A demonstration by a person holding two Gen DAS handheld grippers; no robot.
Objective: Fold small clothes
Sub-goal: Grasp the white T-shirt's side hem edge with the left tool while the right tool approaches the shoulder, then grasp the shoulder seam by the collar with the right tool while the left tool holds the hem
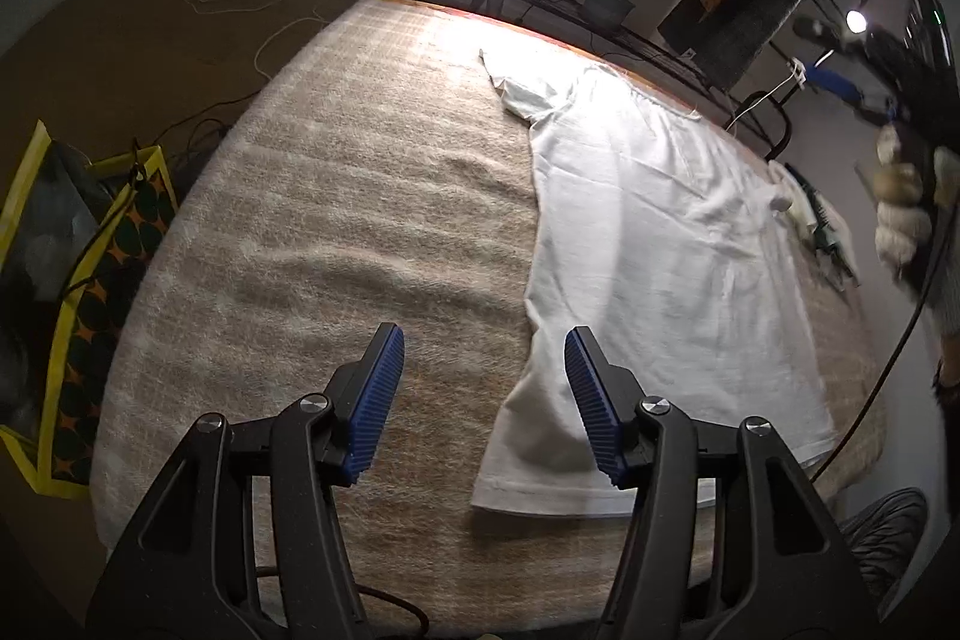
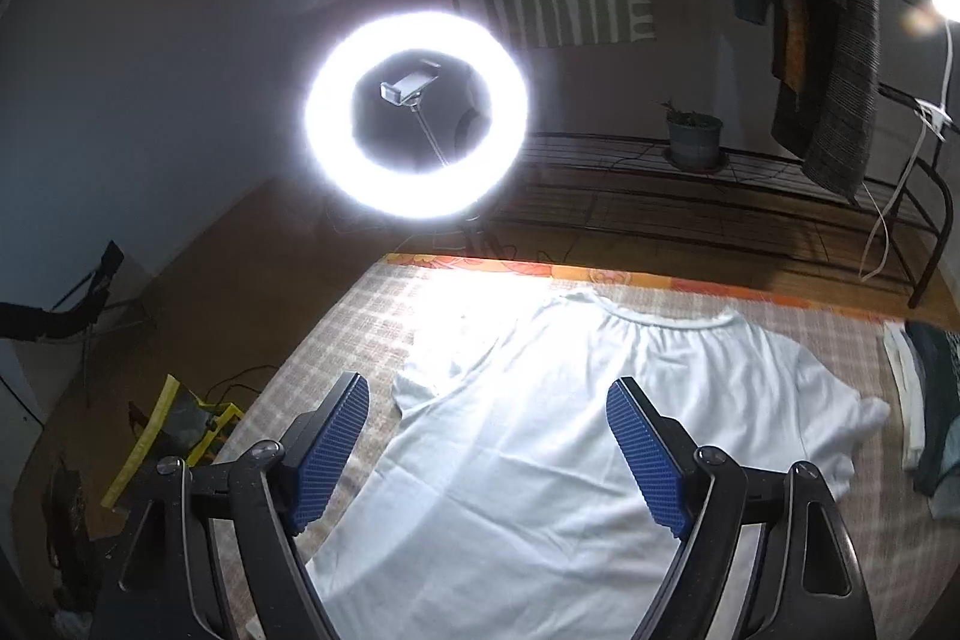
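Note:
A white T-shirt [image 1: 654, 244] lies spread flat on the beige plaid blanket [image 1: 336, 232]. In the right wrist view the T-shirt [image 2: 540, 436] has its collar at the far side and sleeves out to both sides. My left gripper [image 1: 485, 340] is open and empty, hovering above the blanket by the shirt's near left hem corner. My right gripper [image 2: 487, 394] is open and empty, held above the middle of the shirt. The gloved hand with the right gripper shows blurred at the right edge of the left wrist view [image 1: 906, 208].
A bright ring light [image 2: 417, 115] stands beyond the far edge. A pile of folded clothes [image 2: 930, 400] lies to the shirt's right. A yellow-trimmed bag [image 1: 78, 280] sits on the floor at left. A metal rack [image 2: 720, 196] with a potted plant stands behind.

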